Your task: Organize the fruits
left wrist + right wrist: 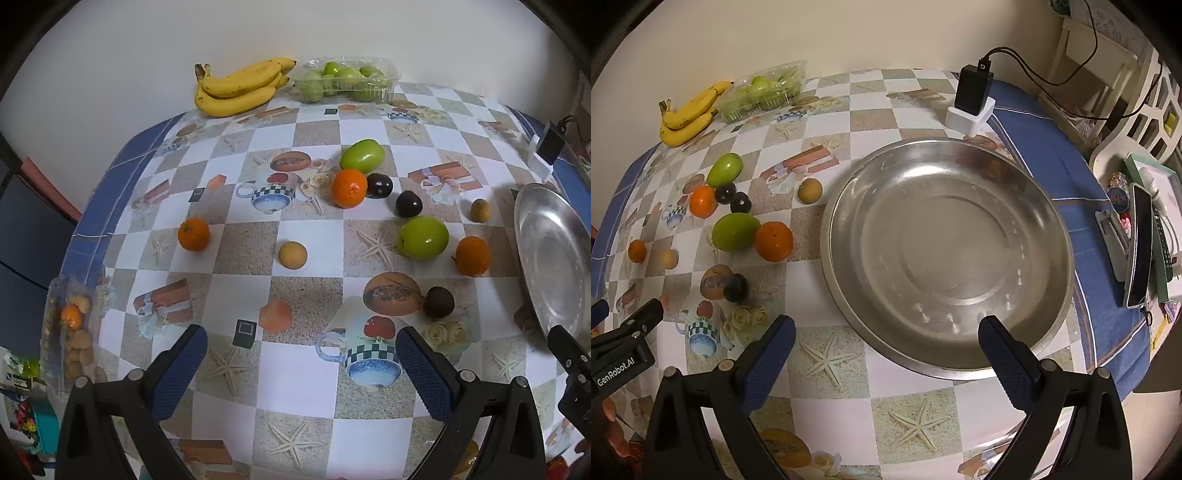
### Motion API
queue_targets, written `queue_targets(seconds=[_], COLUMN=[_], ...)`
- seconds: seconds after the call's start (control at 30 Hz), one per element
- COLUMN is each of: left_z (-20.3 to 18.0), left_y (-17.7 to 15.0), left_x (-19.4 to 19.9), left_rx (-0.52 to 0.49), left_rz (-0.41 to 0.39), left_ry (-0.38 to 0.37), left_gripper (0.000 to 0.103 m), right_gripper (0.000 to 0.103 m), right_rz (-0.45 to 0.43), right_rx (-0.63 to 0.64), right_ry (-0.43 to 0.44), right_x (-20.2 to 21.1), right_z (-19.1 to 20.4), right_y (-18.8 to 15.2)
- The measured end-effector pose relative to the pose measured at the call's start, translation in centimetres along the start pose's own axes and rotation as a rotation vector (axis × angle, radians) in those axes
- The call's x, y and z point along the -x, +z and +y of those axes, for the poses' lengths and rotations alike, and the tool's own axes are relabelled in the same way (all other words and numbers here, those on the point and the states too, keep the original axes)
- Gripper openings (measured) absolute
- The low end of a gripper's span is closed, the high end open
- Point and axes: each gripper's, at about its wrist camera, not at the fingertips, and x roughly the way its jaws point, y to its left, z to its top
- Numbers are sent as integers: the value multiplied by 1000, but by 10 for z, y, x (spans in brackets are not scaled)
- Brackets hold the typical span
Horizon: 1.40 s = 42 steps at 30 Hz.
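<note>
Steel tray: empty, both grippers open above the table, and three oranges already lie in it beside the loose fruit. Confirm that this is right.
Not quite. The steel tray is empty and both the left gripper and right gripper are open, but no oranges lie in it. The right wrist view shows it bare; the three oranges sit on the tablecloth among the loose fruit.

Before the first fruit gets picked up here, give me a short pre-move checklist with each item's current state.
1. Left gripper open and holding nothing: ok.
2. Right gripper open and holding nothing: ok.
3. Steel tray has no fruit in it yet: ok.
4. Loose fruit within view, e.g. the near orange beside the round green fruit: ok.
5. Orange free of neighbours for a clean grasp: not ok, it looks to be touching the green fruit.
6. Bananas and boxed green fruit meant for the tray: cannot tell.
</note>
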Motion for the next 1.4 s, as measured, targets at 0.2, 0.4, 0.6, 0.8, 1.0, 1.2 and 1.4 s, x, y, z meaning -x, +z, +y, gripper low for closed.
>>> queue_targets(seconds=[0.2,0.4,0.6,0.8,1.0,1.2,1.4], left_z=[-2,3,3,3,2,3,3], left_y=[1,0,0,0,0,0,0], left_x=[-1,1,2,2,2,2,2], left_rx=[2,31,39,39,39,39,40], left_rz=[5,0,-4,-4,-4,-4,-4], left_ry=[7,-12,-13,-15,-17,-18,-18], left_gripper=[103,103,103,103,103,103,103], right_gripper=[99,99,99,99,99,99,99], right_rz=[-3,-3,-6,-7,-8,-8,-8], right_rx=[0,-1,0,1,2,3,4], right_ry=[-3,-4,-4,-5,-6,-6,-7], right_x=[1,2,2,2,2,2,4], right_z=[0,0,1,1,1,2,1], right_y=[0,1,0,0,0,0,-2])
